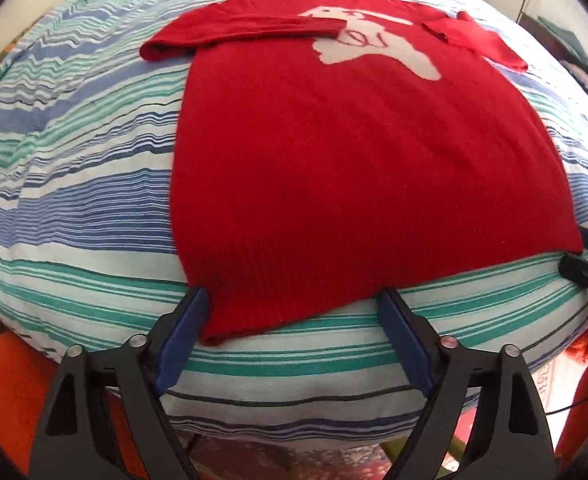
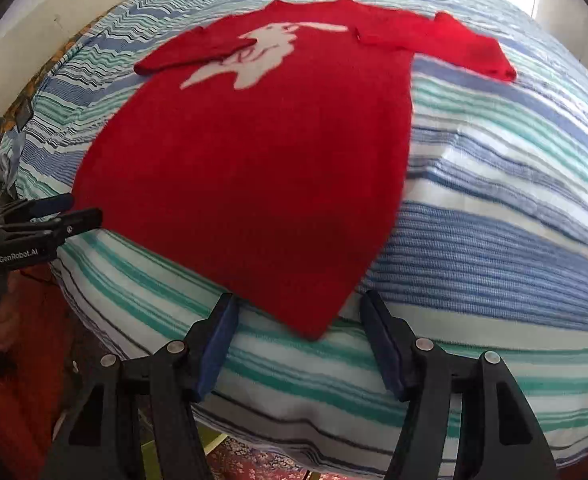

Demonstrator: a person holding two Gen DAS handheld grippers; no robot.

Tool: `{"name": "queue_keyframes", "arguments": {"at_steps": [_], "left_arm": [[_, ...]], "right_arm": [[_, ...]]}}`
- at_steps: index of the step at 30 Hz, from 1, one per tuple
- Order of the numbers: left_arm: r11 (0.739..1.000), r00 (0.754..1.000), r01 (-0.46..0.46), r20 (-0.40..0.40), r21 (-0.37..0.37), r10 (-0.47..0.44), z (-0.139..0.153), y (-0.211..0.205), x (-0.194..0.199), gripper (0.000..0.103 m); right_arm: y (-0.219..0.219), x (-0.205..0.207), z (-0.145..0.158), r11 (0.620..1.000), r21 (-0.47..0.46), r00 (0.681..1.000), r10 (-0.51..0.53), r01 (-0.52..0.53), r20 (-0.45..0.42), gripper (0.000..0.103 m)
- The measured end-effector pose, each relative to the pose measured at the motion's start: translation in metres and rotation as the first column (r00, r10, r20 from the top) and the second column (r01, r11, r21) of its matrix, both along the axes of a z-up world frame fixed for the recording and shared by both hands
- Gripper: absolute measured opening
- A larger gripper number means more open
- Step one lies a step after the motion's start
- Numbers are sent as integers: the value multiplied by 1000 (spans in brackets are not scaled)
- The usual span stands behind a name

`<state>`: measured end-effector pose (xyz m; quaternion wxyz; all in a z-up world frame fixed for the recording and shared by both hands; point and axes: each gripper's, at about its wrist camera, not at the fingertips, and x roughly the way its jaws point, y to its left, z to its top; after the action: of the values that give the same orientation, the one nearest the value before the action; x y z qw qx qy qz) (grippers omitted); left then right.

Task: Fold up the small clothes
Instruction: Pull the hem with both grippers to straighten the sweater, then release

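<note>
A small red sweater (image 1: 333,152) with a white animal motif lies flat on the striped bed, both sleeves folded in over the chest; it also shows in the right wrist view (image 2: 254,168). My left gripper (image 1: 294,300) is open, its blue pads either side of the hem's near left corner. It also shows from the side in the right wrist view (image 2: 82,212), at that hem corner. My right gripper (image 2: 299,312) is open around the hem's near right corner. Its fingertips (image 1: 581,264) show at the right edge of the left wrist view.
The bed cover (image 1: 74,200) has blue, green and white stripes and drops off at the near edge. An orange cloth (image 1: 6,380) and a patterned rug (image 2: 246,464) lie below. A white wall (image 2: 54,20) stands behind the bed.
</note>
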<state>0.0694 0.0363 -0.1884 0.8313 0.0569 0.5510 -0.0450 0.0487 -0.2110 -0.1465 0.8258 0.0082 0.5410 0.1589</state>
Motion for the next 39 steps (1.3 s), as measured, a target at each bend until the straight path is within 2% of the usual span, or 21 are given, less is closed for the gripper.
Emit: {"name": "queue_keyframes", "arguments": {"at_steps": [7,11,21,39], "left_arm": [[1000,1000,-22,-17,-14,22,-2,4,-1,96],[998,998,-43,-45,-53,41,-3,11,2,97],[999,999,-33,-45,-43,31,-4,8,2,97],[997,996,-77,-50,-28,76,4,4,-11,97]], "right_arm": [[-3,-3,-4,1000,10,1000,-18,17,5,64],[-4,-2,-3,1000,20,1000,-22,22,4,64],[-3,-4,-2,1000,16,1000,-27,27,7,64],[-3,-3,-2,1000,8,1000,-26,26,7,64]]}}
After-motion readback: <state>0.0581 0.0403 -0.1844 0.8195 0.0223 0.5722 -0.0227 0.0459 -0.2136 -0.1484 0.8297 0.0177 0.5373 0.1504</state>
